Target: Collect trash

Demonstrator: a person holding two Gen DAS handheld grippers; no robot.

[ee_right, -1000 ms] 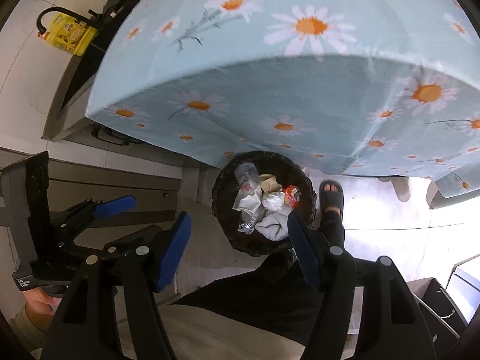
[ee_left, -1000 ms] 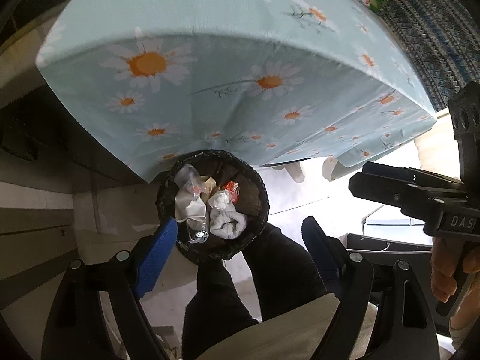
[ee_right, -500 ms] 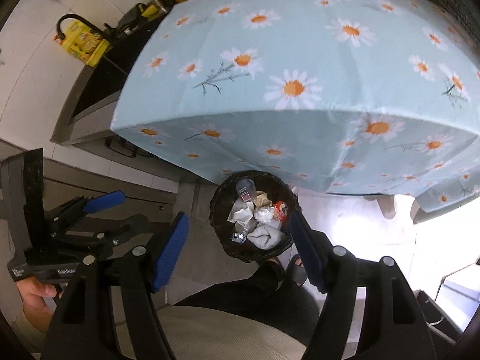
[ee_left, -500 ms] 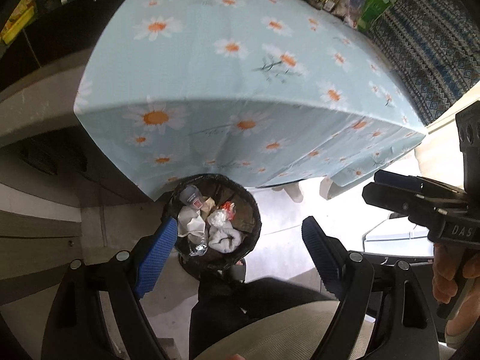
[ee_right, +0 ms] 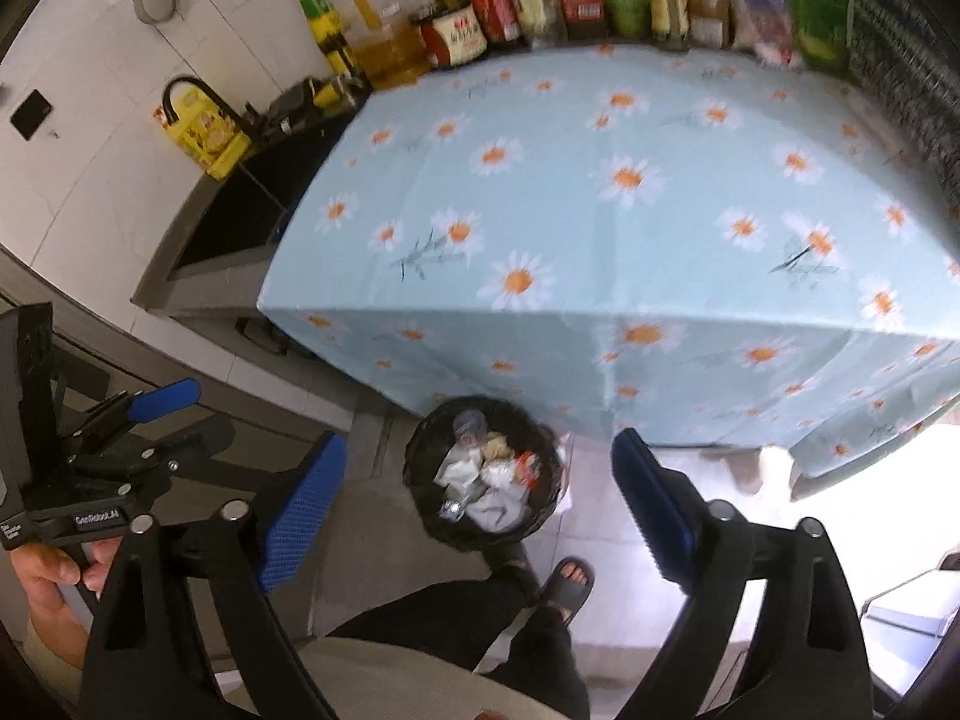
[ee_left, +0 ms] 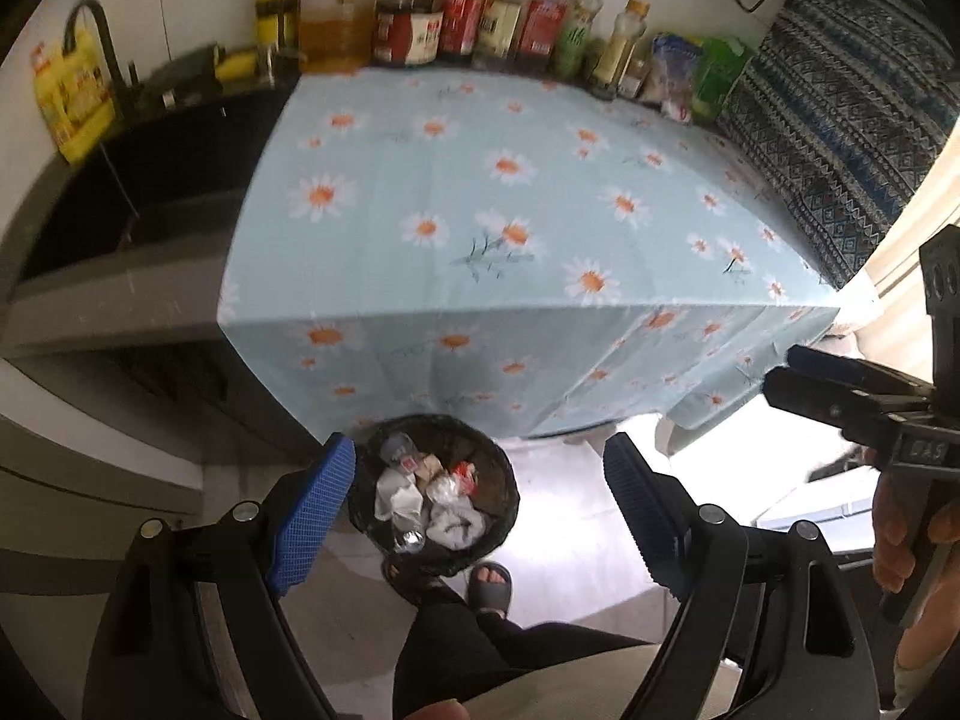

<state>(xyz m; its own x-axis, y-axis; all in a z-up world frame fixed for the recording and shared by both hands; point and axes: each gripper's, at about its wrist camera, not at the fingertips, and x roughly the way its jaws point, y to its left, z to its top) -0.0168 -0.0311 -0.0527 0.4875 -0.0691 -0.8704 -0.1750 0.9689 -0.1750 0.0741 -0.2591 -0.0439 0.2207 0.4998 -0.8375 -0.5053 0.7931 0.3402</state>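
A black trash bin (ee_left: 504, 468) stands on the floor below the table's front edge and holds crumpled white paper (ee_left: 456, 519), a clear plastic bottle and a red wrapper. It also shows in the right wrist view (ee_right: 420, 456). My left gripper (ee_left: 480, 498) is open and empty, high above the bin. My right gripper (ee_right: 480, 492) is open and empty too, also high above it. Each gripper shows at the other view's edge.
A table under a light blue daisy cloth (ee_left: 510, 228) fills the middle. Bottles and packets (ee_left: 456, 12) line its far edge. A dark sink (ee_left: 150, 180) lies to the left. The person's legs and sandalled feet (ee_left: 489, 585) stand by the bin.
Both grippers have risen and tilted up: the bin looks smaller and lower, and the whole tabletop and the row of bottles have come into view.
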